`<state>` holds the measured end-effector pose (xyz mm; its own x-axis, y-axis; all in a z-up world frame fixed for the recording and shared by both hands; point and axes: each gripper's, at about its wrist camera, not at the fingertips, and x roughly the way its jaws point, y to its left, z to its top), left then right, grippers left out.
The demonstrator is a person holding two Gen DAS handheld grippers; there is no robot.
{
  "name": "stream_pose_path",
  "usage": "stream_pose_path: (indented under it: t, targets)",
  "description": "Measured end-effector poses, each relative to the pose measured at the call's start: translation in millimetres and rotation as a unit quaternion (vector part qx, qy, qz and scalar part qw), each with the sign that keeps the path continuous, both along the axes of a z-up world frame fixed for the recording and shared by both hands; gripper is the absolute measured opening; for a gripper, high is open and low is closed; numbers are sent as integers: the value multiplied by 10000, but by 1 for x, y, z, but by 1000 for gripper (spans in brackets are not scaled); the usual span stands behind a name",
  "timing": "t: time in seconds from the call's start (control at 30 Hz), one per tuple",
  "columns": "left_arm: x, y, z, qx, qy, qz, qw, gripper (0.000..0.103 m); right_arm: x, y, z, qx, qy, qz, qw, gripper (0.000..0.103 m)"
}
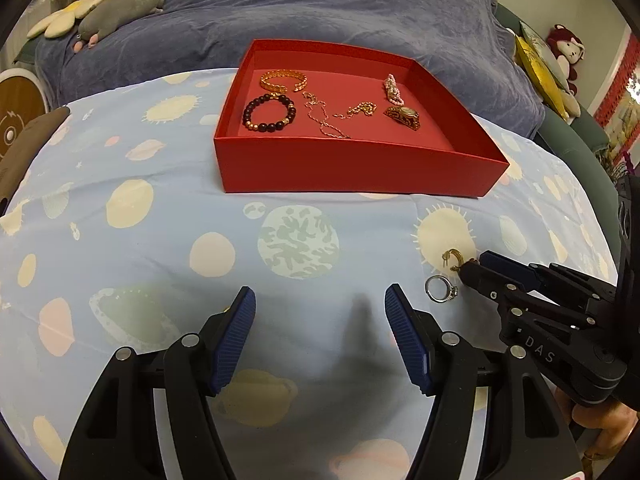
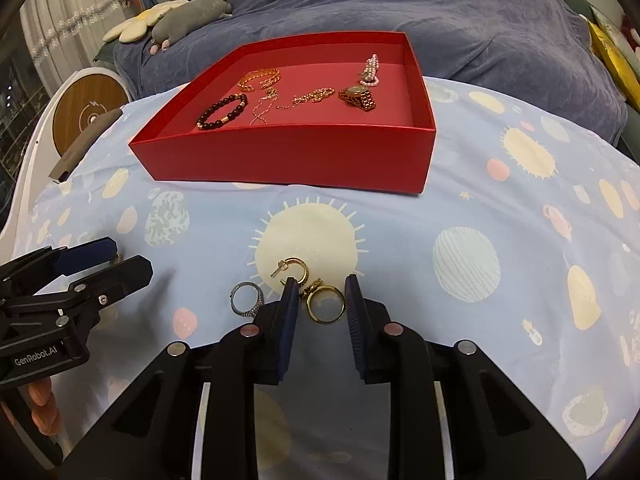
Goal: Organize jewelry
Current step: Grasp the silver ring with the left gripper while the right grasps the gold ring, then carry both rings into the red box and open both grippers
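A red tray [image 1: 340, 170] [image 2: 288, 156] sits on the space-print cloth and holds a gold bangle [image 1: 283, 80], a dark bead bracelet [image 1: 269, 114], thin chains [image 1: 326, 120], a pearl piece [image 1: 393, 90] and a gold watch [image 1: 404, 114]. On the cloth lie a silver ring [image 2: 246, 300] [image 1: 440, 289], a gold hoop earring [image 2: 294, 268] [image 1: 452, 258] and a gold ring [image 2: 326, 302]. My right gripper [image 2: 319, 304] is open, its fingers on either side of the gold ring. My left gripper [image 1: 320, 312] is open and empty over bare cloth, left of the rings.
A blue blanket [image 1: 320, 12] lies behind the tray with plush toys [image 1: 120, 12] on it. A round wooden device [image 2: 86, 112] stands at the left edge. A doll [image 1: 564, 52] and yellow items sit at the far right.
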<state>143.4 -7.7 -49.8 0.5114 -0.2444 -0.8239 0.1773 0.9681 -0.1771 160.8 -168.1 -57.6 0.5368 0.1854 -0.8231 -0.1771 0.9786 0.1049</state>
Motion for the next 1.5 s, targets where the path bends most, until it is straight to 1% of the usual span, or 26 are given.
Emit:
stream_pose_path:
  t: [0.17, 0.37, 0.47, 0.53, 0.6, 0.67, 0.7, 0.73, 0.77, 0.8, 0.83, 0.9, 1.03, 1.17, 1.27, 1.37, 1.5]
  targets:
    - [0, -17, -6, -19, 39, -231, 9997, 65, -4, -12, 6, 223, 70, -175, 9996, 23]
    - [0, -52, -9, -94, -14, -623, 9980, 65, -8, -33, 21, 460, 59, -457, 9979, 23]
    - [1, -68, -11, 9, -103, -749, 9971, 65, -12, -40, 22, 531, 94, -528, 9971, 23]
    - [2, -74, -13, 157, -215, -740, 9969, 65, -14, -43, 21, 516, 97, -545, 9971, 23]
    - [2, -78, -14, 327, -327, -762, 9960, 61, -15, -44, 20, 513, 122, -558, 9970, 23]
    - [0, -79, -14, 435, -419, -791, 9950, 48, -15, -46, 18, 529, 154, -574, 9968, 23]
    - [0, -80, -14, 499, -454, -803, 9945, 44, -15, -47, 18, 532, 157, -576, 9968, 23]
    - [0, -81, -14, 536, -480, -823, 9940, 34, -16, -47, 19, 534, 148, -576, 9968, 23]
    - [-1, -82, -14, 576, -505, -846, 9935, 27, -16, -46, 19, 538, 141, -572, 9968, 23]
    - [-2, -82, -14, 623, -529, -861, 9929, 23, -16, -46, 20, 542, 132, -570, 9968, 23]
    - [-2, -83, -14, 643, -547, -884, 9925, 21, -16, -46, 21, 552, 123, -572, 9968, 23]
    - [-3, -82, -14, 627, -546, -897, 9925, 21, -16, -46, 23, 560, 107, -579, 9967, 23]
    - [-4, -74, -11, 434, -431, -877, 9943, 21, -17, -47, 27, 599, 73, -593, 9964, 23]
    - [-4, -61, 4, 225, -440, -768, 9958, 21, -18, -48, 35, 686, -4, -605, 9958, 23]
    - [-2, -46, 22, -38, -489, -612, 9969, 21, -17, -47, 47, 783, -109, -587, 9951, 23]
    - [4, -31, 46, -282, -612, -451, 9967, 21, -14, -43, 64, 978, -214, -521, 9936, 23]
    - [21, -14, 78, -348, -848, -266, 9954, 21, 7, -33, 95, 1075, -402, -354, 9928, 23]
